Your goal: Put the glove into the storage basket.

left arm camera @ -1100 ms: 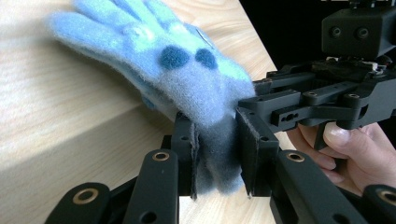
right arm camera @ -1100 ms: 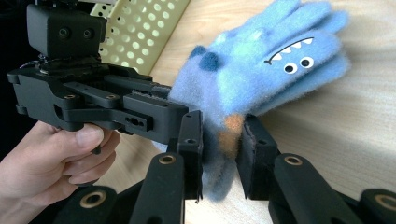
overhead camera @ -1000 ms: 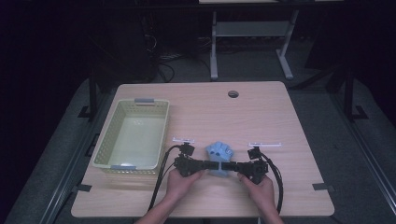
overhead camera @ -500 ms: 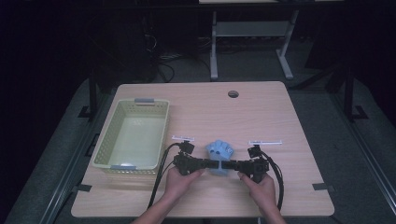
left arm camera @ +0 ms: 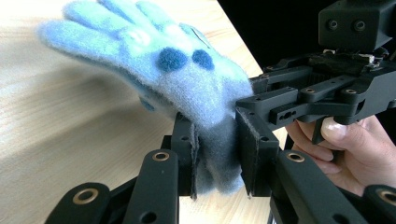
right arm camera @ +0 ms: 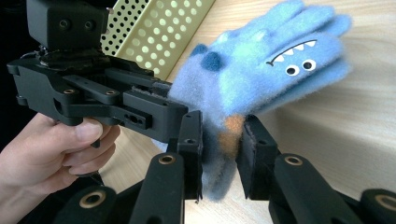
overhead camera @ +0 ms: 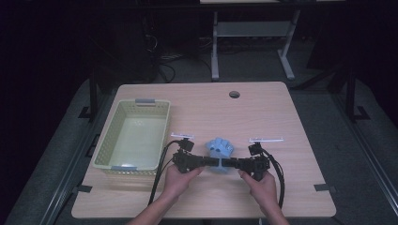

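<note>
So I've got this fuzzy blue monster glove [overhead camera: 220,150] pinched at the cuff from both sides, near the front middle of the table [overhead camera: 281,122], just right of the yellow basket [overhead camera: 133,136]. My left gripper [left arm camera: 217,158] is clamped on the cuff edge, pads squashing the fleece flat, and my right gripper [right arm camera: 223,154] is biting the same cuff from the opposite side, where an orange patch shows. Finger end sticks out away from me, lifted a little off the wood. My guess is it weighs next to nothing, totally floppy, nothing to break, and the fleece grabs the pads well. The cuff hem is the thickest bit, so I'd keep holding there
</note>
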Demonstrator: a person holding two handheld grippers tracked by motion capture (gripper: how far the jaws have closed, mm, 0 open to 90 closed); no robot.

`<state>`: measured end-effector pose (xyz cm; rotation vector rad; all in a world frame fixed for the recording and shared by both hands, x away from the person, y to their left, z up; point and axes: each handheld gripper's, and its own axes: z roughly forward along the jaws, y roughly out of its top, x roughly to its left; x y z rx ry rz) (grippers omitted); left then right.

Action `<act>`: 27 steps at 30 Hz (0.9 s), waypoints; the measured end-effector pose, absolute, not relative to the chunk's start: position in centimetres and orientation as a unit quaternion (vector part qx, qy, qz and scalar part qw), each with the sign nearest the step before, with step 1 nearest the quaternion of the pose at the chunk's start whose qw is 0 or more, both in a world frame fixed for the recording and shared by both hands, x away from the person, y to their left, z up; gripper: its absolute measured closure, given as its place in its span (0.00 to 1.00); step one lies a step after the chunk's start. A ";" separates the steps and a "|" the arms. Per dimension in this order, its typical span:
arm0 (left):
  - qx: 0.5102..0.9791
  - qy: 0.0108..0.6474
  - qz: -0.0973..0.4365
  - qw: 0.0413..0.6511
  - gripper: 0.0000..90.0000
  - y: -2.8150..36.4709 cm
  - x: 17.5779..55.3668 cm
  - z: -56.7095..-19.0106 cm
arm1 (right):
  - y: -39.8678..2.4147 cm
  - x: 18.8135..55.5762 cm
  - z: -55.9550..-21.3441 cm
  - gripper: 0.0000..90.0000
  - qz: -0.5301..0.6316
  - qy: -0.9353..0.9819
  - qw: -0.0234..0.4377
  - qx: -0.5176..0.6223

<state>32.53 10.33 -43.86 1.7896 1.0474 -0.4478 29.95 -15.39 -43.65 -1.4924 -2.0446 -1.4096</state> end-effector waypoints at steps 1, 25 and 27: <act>0.737 0.429 -0.185 0.489 0.78 10.5 32.6 -43.7 | -15.3 30.0 -43.5 0.81 -0.483 -0.701 0.120 -0.510; 0.725 0.425 -0.166 0.517 0.78 14.0 33.3 -40.1 | -12.3 31.9 -39.4 0.81 -0.492 -0.719 0.118 -0.477; 0.726 0.423 -0.163 0.517 0.78 14.4 33.4 -39.7 | -12.0 32.0 -39.1 0.81 -0.494 -0.719 0.118 -0.474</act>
